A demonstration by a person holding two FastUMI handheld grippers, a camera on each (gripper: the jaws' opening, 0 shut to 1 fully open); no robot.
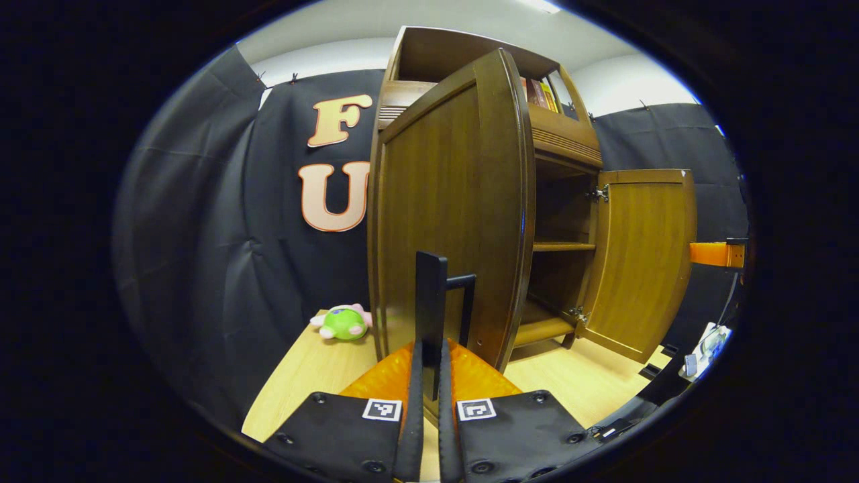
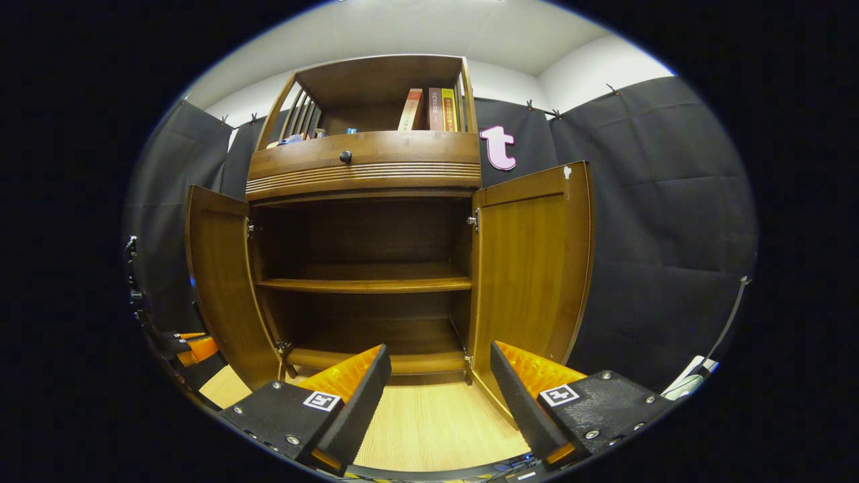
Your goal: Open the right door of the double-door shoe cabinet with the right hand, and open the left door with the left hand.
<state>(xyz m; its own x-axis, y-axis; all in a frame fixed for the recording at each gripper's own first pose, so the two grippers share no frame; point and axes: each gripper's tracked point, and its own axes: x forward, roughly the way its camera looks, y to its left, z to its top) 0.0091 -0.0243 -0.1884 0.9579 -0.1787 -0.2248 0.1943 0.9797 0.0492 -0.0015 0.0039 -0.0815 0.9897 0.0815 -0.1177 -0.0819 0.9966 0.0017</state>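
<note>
The brown wooden shoe cabinet (image 2: 362, 168) stands with both doors swung out. In the left gripper view, my left gripper (image 1: 429, 349) is shut on the black bar handle (image 1: 431, 295) of the left door (image 1: 443, 221), which is turned far out toward me. The right door (image 1: 641, 255) stands wide open beyond it. In the right gripper view, my right gripper (image 2: 439, 369) is open, holds nothing, and hangs in front of the open cabinet, apart from the right door (image 2: 530, 268). The left door (image 2: 218, 288) shows at the left, with the left gripper (image 2: 191, 349) beside it.
An inner shelf (image 2: 362, 282) is bare. Books (image 2: 429, 109) stand on the top shelf above a drawer with a dark knob (image 2: 345, 156). A green plush toy (image 1: 343, 323) lies on the light wooden surface (image 2: 429, 422) left of the cabinet. Small devices (image 1: 704, 345) sit at the right.
</note>
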